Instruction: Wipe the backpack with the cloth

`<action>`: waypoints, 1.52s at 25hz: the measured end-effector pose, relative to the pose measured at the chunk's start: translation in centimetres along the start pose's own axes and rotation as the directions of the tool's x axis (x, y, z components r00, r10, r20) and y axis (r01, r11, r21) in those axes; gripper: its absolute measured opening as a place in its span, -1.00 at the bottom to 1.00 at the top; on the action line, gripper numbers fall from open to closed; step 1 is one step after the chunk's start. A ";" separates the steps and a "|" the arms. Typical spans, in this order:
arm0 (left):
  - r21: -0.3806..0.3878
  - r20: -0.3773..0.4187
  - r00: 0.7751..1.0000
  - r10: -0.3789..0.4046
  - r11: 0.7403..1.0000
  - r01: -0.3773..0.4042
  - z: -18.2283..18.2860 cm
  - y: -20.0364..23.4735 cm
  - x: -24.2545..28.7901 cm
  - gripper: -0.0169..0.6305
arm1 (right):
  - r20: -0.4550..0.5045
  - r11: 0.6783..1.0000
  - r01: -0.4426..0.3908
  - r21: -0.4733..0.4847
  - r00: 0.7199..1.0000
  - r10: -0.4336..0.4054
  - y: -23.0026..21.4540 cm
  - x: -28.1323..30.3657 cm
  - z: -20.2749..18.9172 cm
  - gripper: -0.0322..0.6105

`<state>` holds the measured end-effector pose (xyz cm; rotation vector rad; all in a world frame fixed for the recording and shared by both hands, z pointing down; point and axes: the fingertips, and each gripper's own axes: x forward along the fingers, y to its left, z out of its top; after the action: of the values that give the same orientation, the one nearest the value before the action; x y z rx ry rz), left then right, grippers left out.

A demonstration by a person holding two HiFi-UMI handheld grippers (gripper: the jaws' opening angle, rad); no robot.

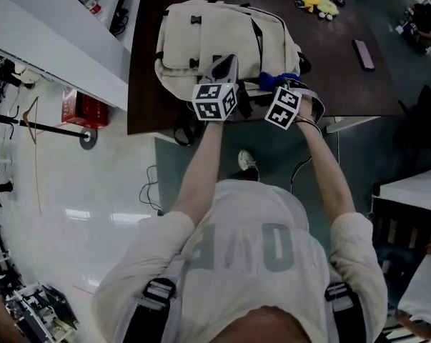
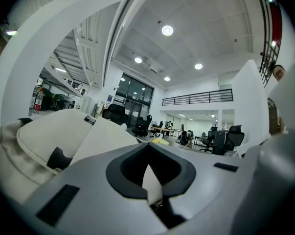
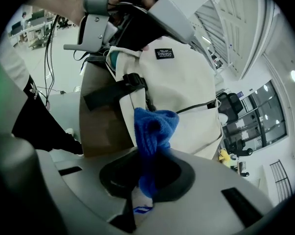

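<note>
So, backpack [image 1: 215,38]: cream with black straps and buckles, lying flat on the near left part of the dark brown table [image 1: 337,77].
Long axis: left to right, roughly along the near table edge; top end not to be told from these views.
Broad face: turned up toward the head camera.
Straps [image 1: 181,129]: black loops hanging over the near edge below the bag's left corner.
Left gripper [image 1: 227,63]: resting over the near middle of the backpack, pointing toward the far side. Jaws brought together into a narrow wedge, with cream panels of the bag rising just to the left in the left gripper view.
Right gripper [image 1: 279,88]: at the near right corner of the backpack, jaws clamped on the cloth [image 1: 275,81].
Cloth [image 3: 154,129]: blue, knitted-looking and bunched, standing out past the jaw tips. Either touching or just beside the bag's cream side panel; cannot tell which.
Label on bag: small black tag [image 3: 164,54] seen in the right gripper view, print too small to read.
Far right of table: yellow plush toy [image 1: 322,6] and flat pinkish case [image 1: 363,54], well apart from the bag.
Floor at left: red box [image 1: 83,109].
</note>
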<state>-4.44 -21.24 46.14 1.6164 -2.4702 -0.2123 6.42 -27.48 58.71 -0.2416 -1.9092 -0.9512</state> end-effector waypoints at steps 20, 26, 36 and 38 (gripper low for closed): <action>0.058 0.191 0.980 0.054 0.996 -0.066 10.6 -3.8 -16.7 -0.93 | 0.344 0.786 0.058 0.616 0.877 -0.335 -0.2 -17.3 8.2 -0.77; 0.051 0.241 0.970 0.023 0.998 -0.036 12.0 -6.3 -20.9 -0.93 | 0.417 0.735 -0.022 0.678 0.835 -0.360 3.8 -21.4 9.0 -0.77; 0.056 0.190 0.982 0.004 0.998 -0.014 9.3 -10.6 -33.0 -0.93 | 0.430 0.573 -0.095 0.814 0.762 -0.485 12.4 -31.0 11.6 -0.77; 0.068 0.164 0.986 -0.004 0.998 -0.008 8.3 -11.7 -35.3 -0.93 | 0.413 0.527 -0.103 0.844 0.752 -0.514 14.5 -33.1 11.5 -0.77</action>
<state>17.89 6.62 32.89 1.6868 -2.6279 -0.2742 23.76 -2.40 36.20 0.3356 -2.8669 0.0682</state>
